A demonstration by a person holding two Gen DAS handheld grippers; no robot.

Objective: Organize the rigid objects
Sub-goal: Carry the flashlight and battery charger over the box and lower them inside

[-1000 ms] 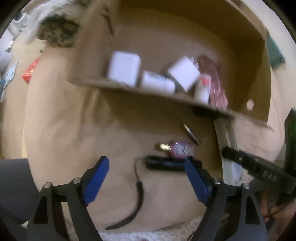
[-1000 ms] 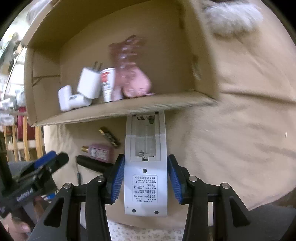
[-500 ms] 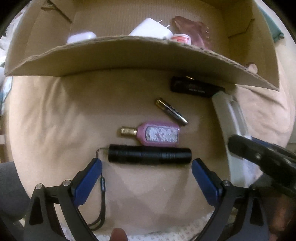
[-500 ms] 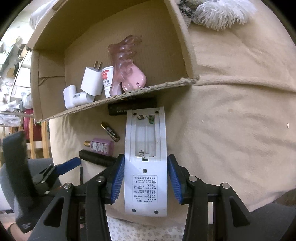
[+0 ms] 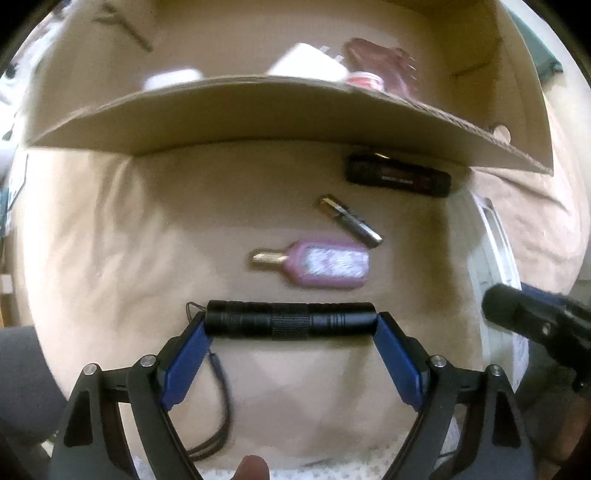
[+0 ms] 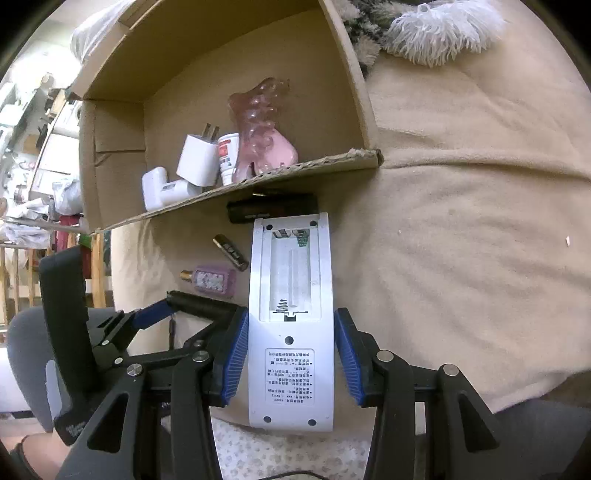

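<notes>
A black flashlight [image 5: 258,323] lies crosswise on the beige blanket, its wrist cord trailing toward me. My left gripper [image 5: 291,325] points down over it and its jaws are closing, the blue pads [image 5: 188,354] touching both ends of the flashlight. My right gripper [image 6: 290,321] is shut on a white remote [image 6: 290,280], held back side up with its battery bay uncovered. The remote's far end nearly reaches the cardboard box [image 6: 122,92]. In the left wrist view the remote [image 5: 491,258] and a right finger [image 5: 517,317] show at the right edge.
Loose on the blanket: a pink bottle [image 5: 325,264], a battery [image 5: 351,221] and a black bar-shaped item [image 5: 399,175] under the box's near flap [image 5: 258,118]. Inside the box sit two white chargers [image 6: 197,166], a small tube and a pink hair claw [image 6: 266,136]. A fluffy white thing [image 6: 439,29] lies behind.
My left gripper has come down onto the flashlight, opened wider and then narrowed onto its ends. The right gripper still grips the remote and has drawn back slightly from the box.
</notes>
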